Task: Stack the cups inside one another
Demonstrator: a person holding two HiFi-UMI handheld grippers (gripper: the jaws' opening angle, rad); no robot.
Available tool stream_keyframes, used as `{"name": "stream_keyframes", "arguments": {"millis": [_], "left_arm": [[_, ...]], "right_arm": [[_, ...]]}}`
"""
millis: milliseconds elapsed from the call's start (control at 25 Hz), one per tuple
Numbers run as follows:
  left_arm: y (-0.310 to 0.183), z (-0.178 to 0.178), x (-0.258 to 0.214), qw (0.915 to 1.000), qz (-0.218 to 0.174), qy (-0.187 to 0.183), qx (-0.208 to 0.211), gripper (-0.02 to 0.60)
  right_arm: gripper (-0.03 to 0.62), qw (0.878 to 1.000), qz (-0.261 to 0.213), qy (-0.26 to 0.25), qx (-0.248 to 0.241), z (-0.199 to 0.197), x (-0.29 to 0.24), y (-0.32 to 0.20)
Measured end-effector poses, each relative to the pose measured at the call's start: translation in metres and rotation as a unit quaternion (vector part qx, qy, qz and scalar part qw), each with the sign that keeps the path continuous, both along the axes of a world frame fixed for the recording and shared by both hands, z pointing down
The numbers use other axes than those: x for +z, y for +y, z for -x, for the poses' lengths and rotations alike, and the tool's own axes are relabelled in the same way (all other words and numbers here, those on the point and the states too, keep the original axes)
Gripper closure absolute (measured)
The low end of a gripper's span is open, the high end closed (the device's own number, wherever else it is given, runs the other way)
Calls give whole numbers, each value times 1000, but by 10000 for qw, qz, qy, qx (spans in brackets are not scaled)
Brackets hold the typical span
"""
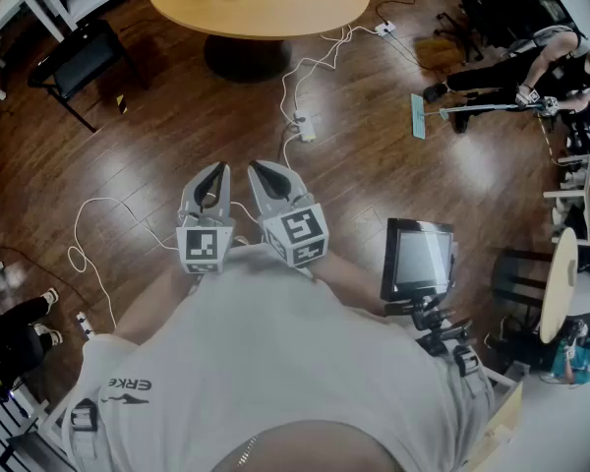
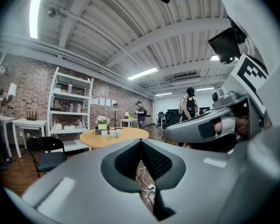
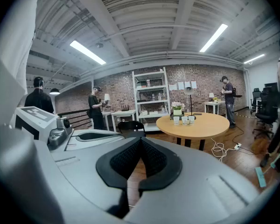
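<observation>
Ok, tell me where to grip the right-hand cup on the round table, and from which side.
Grip the right-hand cup across its side wall, probably coming level from the near table edge: it stands upright, its right side is free, and a flower pot sits behind the row.

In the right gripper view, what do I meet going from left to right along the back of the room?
Person in black clothes, second person in dark clothes, white metal shelf unit, three small white cups, third person in dark clothes, black office chairs.
</observation>
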State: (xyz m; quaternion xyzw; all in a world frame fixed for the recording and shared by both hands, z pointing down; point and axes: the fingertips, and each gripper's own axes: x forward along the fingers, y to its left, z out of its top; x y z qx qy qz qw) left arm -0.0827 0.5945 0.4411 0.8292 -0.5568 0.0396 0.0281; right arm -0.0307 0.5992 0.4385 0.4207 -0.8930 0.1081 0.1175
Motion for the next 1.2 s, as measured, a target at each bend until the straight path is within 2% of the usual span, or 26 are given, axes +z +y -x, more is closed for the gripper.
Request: {"name": "stream_keyframes", "arguments": {"millis": [480,640,840,1200], "left_arm": [[-26,26,5,9991,131,25,-397,580],[-45,33,9,9982,144,-80,-584,580],[-97,33,15,9972,154,-263,-686,580],[-223,-5,2,9974,216,-457,-523,580]], "right_arm": [[580,9994,68,-135,-319,27,8,-34],[580,9982,127,-264,-521,36,15,-54],[580,9970,186,-516,-542,35,14,-109],[580,9973,246,-648,-239,-14,7,-234]]}}
